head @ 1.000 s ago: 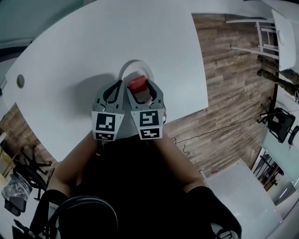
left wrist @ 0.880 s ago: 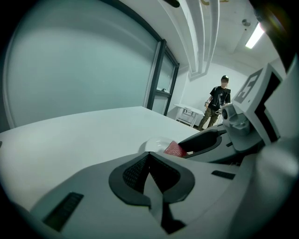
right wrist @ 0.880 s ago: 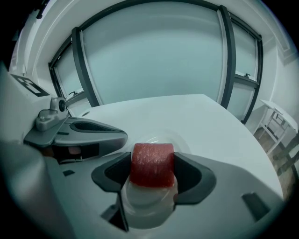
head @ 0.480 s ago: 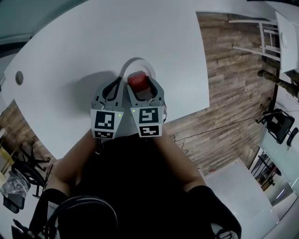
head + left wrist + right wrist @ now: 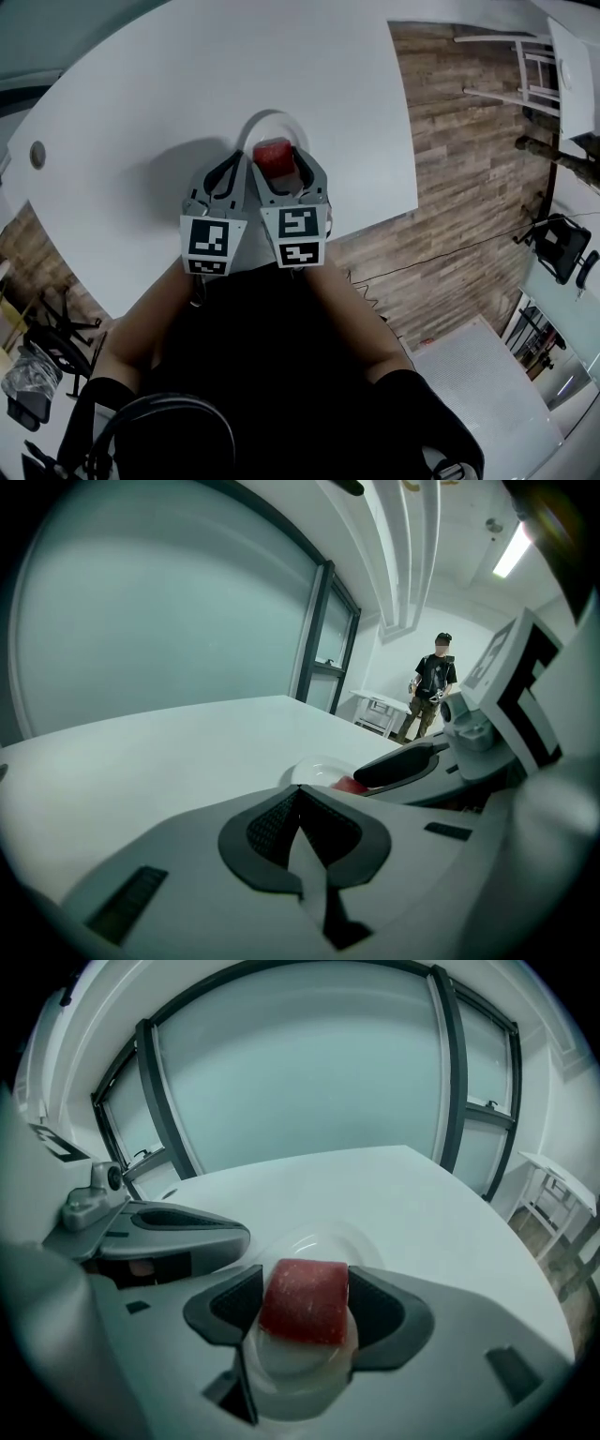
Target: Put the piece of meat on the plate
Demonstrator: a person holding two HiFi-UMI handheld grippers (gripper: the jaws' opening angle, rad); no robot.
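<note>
A red block of meat [image 5: 305,1300] [image 5: 273,156] sits between the pads of my right gripper [image 5: 306,1309] [image 5: 274,171], which is shut on it and holds it over the white plate [image 5: 323,1238] [image 5: 265,124]. The plate rests on the white table [image 5: 187,84]. My left gripper [image 5: 302,829] [image 5: 225,183] hangs just left of the right one with its jaws shut on nothing. From the left gripper view the plate [image 5: 319,772] and a sliver of the meat [image 5: 349,785] show beside the right gripper's finger.
The table's right edge [image 5: 412,141] drops to a wood floor [image 5: 469,187]. A white rack [image 5: 530,75] stands at the far right. A person [image 5: 431,686] stands far off across the room. A small round hole [image 5: 37,156] marks the table's left end.
Both grippers have moved slightly forward over the table, carrying the meat further over the plate. Both stay as they were, right shut on the meat.
</note>
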